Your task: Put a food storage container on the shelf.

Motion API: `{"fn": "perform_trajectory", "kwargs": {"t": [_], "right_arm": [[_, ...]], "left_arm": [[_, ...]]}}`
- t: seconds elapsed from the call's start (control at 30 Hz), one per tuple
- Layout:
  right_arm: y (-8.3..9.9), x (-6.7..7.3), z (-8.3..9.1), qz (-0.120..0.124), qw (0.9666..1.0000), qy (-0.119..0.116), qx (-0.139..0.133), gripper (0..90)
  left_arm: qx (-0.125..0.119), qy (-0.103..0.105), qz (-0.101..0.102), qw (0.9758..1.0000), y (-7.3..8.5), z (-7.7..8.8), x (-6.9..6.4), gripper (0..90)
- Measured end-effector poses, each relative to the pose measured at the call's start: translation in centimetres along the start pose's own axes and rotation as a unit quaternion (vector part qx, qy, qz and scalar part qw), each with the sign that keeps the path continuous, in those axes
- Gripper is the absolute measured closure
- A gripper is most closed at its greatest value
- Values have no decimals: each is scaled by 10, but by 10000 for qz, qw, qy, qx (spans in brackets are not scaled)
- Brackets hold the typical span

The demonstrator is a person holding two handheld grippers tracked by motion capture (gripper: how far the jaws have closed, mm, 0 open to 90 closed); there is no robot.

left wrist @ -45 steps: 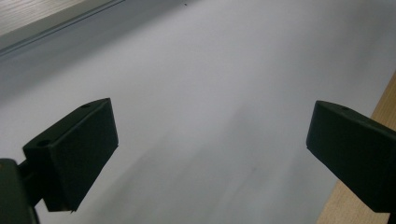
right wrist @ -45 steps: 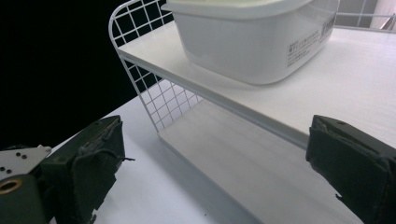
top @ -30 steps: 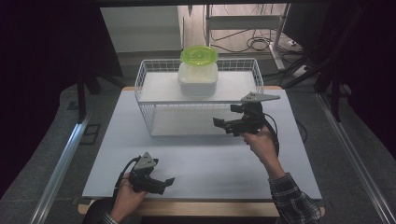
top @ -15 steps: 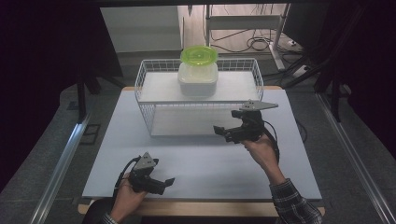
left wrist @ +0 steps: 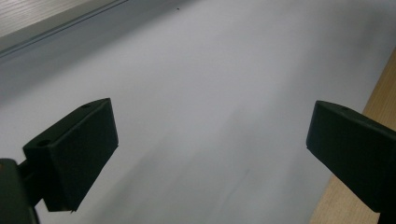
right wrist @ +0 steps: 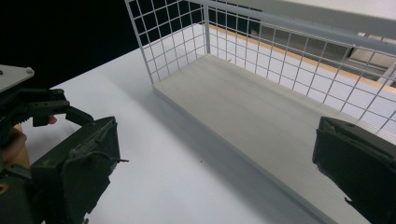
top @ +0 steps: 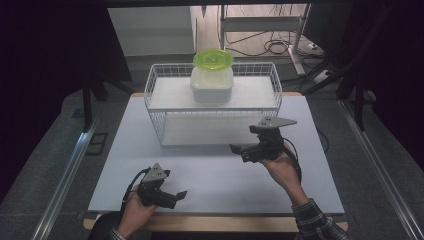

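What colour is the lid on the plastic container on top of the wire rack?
Bright lime green, on the translucent white plastic container; the round lid shows best in the high view.

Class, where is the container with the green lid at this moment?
In the high view, the container with the green lid stands on the upper shelf of the white wire rack, at the table's far middle.

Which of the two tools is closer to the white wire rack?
The right tool: it hovers just before the wire rack, while the left tool stays near the table's front edge.
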State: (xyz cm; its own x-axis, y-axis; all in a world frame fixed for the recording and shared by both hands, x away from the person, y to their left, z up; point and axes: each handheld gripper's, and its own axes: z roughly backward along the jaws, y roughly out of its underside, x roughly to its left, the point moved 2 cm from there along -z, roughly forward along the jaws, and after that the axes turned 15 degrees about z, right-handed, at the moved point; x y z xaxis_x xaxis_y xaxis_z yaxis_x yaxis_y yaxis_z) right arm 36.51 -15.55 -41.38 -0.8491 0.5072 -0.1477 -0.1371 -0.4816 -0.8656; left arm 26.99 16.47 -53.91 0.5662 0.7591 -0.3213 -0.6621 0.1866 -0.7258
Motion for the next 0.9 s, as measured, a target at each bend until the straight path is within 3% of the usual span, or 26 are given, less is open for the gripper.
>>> {"fn": "perform_trajectory", "kwargs": {"t": [0.4,0.9], "right_arm": [[19,5,3,-70,9999,15,104,2],[30,16,12,31,9999,30,150,3]], "left_arm": [[-19,35,12,10000,0,-1,0,19],[-19,58,-10,10000,0,-1,0,18]]}}
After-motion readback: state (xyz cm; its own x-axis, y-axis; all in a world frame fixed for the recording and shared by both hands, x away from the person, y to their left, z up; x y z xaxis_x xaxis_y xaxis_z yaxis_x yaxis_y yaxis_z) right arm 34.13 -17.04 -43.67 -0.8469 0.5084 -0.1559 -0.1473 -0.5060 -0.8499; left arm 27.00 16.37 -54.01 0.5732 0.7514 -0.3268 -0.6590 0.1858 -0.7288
